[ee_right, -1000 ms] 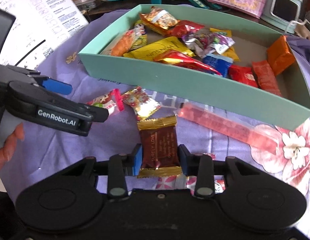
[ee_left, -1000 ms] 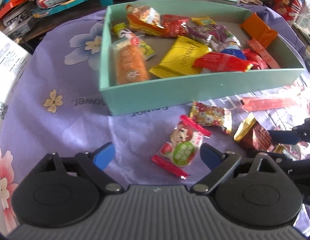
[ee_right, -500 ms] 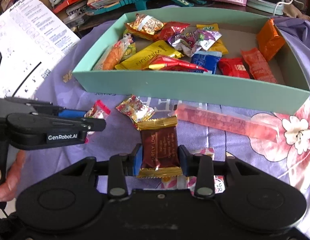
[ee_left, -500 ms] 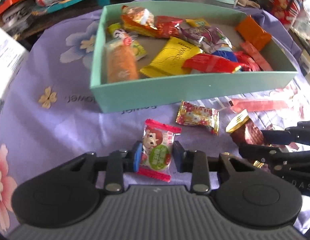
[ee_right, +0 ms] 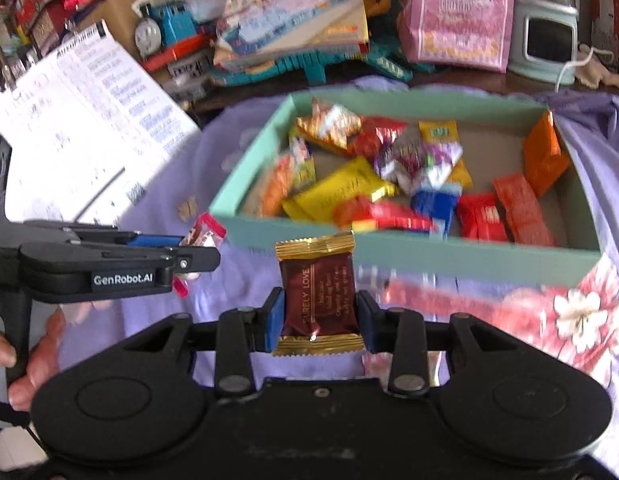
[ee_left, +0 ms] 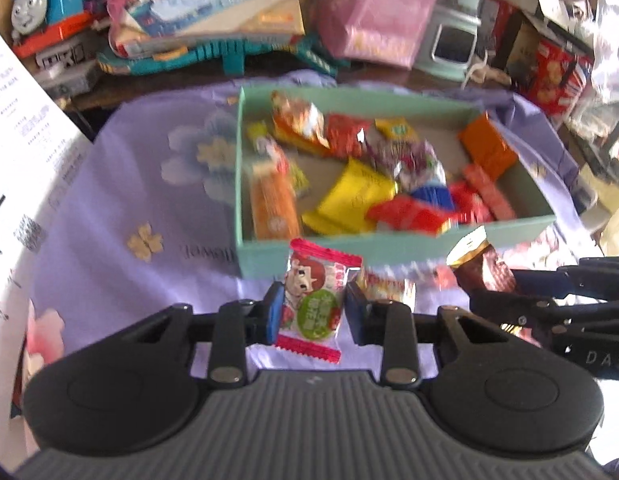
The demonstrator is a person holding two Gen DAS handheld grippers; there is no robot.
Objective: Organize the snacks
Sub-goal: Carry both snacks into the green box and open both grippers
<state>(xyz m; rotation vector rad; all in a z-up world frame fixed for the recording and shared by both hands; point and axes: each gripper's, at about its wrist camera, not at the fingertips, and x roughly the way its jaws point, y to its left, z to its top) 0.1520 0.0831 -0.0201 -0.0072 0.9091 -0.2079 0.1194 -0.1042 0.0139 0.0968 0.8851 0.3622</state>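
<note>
Left tongs clenched on cartoon-face candy, right tongs gripping brown packet reading "SURELY LOVE", smaller print blurred.

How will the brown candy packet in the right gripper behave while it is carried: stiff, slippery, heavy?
The brown candy packet stands upright between the right gripper pads, so it is probably fairly stiff. Its glossy foil may be slippery. It looks small and likely light, and the crimped gold ends would probably bend easily.
</note>
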